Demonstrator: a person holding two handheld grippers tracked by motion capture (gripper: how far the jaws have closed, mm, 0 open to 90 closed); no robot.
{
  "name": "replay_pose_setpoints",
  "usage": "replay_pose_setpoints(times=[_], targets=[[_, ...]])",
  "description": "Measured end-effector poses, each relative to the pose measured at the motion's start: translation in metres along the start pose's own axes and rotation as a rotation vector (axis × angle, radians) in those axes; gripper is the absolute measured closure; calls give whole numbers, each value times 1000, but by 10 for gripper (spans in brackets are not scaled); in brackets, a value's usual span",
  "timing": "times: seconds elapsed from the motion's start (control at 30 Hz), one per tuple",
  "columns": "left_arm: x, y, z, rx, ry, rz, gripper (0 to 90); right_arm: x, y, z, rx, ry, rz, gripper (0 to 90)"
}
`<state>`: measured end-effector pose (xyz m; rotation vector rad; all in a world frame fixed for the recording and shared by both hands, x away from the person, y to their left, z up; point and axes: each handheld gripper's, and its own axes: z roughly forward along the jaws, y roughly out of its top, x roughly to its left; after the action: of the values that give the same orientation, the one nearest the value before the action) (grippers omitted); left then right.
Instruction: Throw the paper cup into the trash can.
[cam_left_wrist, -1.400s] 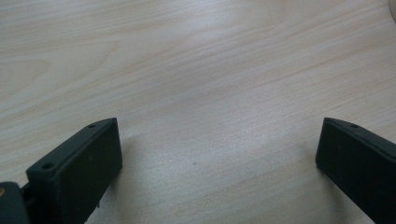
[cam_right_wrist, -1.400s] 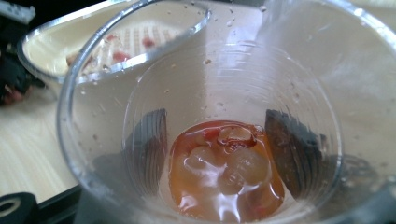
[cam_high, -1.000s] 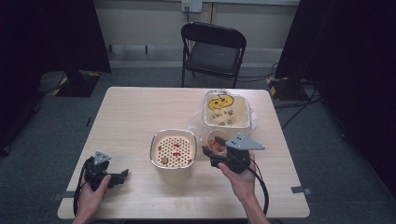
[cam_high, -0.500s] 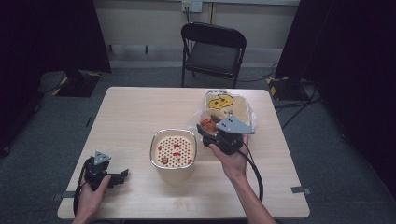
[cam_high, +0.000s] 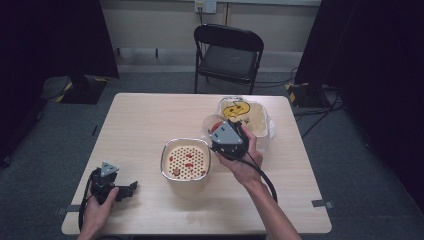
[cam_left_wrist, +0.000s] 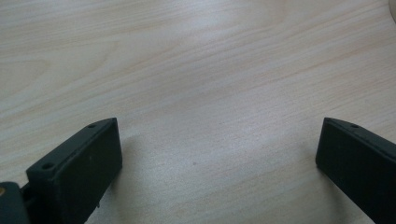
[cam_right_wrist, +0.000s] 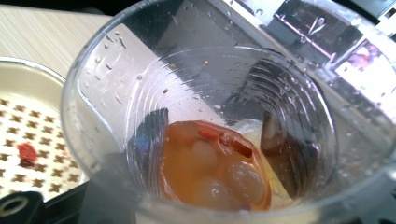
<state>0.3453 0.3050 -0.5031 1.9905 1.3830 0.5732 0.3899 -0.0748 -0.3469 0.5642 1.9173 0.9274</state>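
Clear plastic cup (cam_right_wrist: 201, 140) of orange jelly clamped in right gripper (cam_high: 227, 142), jaws just tightened; thin wall could be crushed, contents spilled; left gripper (cam_left_wrist: 215, 158) held wide, empty.

Left gripper (cam_high: 131, 188) jaws wide apart.

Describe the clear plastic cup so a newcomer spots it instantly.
Start at the wooden table and go to its right half, between the strainer bowl and the square container with the yellow face. There the right gripper holds the clear cup: see-through, with orange liquid and pale round balls at the bottom.
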Motion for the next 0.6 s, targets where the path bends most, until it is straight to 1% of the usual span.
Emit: replay_pose_setpoints(times=[0.07, 0.1, 0.13, 0.17, 0.2, 0.23, 0.27, 0.3, 0.33, 0.43, 0.47, 0.53, 0.57, 0.6], targets=[[0, 0, 0, 0, 0, 0, 0, 1, 0, 1, 1, -1, -3, 429], [0, 0, 0, -2, 0, -3, 0, 1, 1, 2, 7, -3, -13, 430], [0, 0, 0, -2, 0, -2, 0, 4, 1, 4, 19, -29, -57, 432], [0, 0, 0, -2, 0, -2, 0, 4, 1, 4, 19, -29, -57, 432], [0, 0, 0, -2, 0, -2, 0, 5, 1, 5, 26, -33, -79, 432], [0, 0, 0, -2, 0, -2, 0, 6, 1, 7, 33, -31, -84, 432], [0, 0, 0, -2, 0, -2, 0, 8, 0, 8, 37, -43, -93, 433], [0, 0, 0, -2, 0, -2, 0, 8, 0, 8, 37, -43, -93, 433], [0, 0, 0, -2, 0, -2, 0, 11, 0, 8, 44, -70, -122, 434], [0, 0, 0, -2, 0, -2, 0, 15, 1, 9, 49, -85, -167, 438], [0, 0, 0, -2, 0, -3, 0, 16, 1, 10, 53, -96, -195, 439], [0, 0, 0, -2, 0, -3, 0, 19, 3, 10, 59, -100, -233, 441], [0, 0, 0, -2, 0, -3, 0, 21, 4, 10, 61, -111, -258, 442], [0, 0, 0, -2, 0, -2, 0, 21, 5, 11, 64, -106, -262, 443]])
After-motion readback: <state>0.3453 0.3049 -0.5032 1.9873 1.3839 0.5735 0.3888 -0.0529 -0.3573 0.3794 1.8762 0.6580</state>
